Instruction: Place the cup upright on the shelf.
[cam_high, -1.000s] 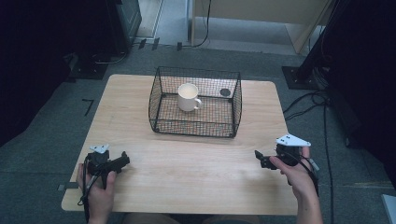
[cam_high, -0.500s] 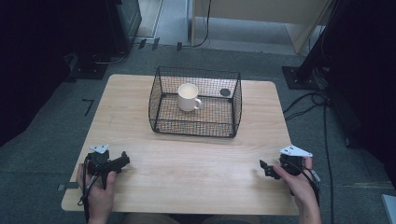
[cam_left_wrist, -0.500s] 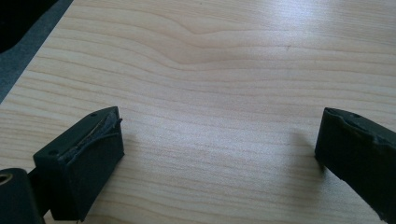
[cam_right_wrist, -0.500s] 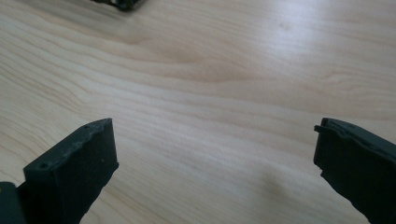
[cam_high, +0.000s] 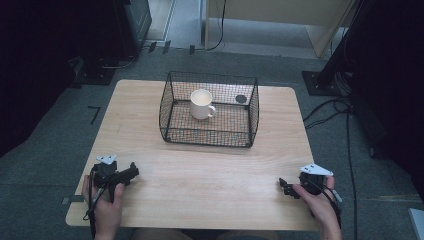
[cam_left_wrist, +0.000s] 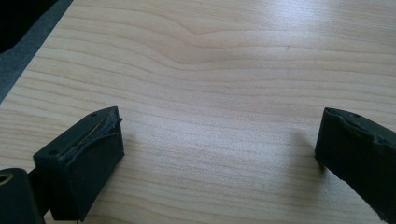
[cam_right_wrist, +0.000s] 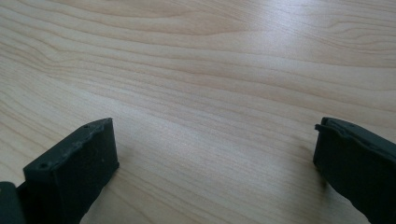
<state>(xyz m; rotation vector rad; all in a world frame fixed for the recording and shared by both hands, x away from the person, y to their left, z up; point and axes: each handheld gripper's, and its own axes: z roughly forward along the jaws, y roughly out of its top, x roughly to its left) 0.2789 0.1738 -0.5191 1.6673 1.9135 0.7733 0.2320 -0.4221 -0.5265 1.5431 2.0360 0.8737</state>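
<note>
Grippers rest at the two near corners of the desk, a pale wooden top with rounded corners that stands on a grey floor.

Largest of the things on the desk is a black wire basket, open at the top, standing toward the far edge and about midway between the left and right edges. Inside it a white mug stands upright on the basket's floor, toward the basket's far left part, its handle turned to the right. A small dark round thing lies near the basket's far right corner; the high view is too coarse to tell what it is or whether it lies inside the wire.

Well apart from the basket, the left gripper sits near the desk's near left corner, held by the person's left hand, pointing toward the right edge. In the left gripper view its jaws stand spread wide over bare wood grain, with nothing between them.

The right gripper sits near the near right corner, held by the right hand, pointing toward the left edge, a grey three-cornered plate on top of it. In the right gripper view its jaws are likewise spread wide, low over the bare desk, holding nothing.
</note>
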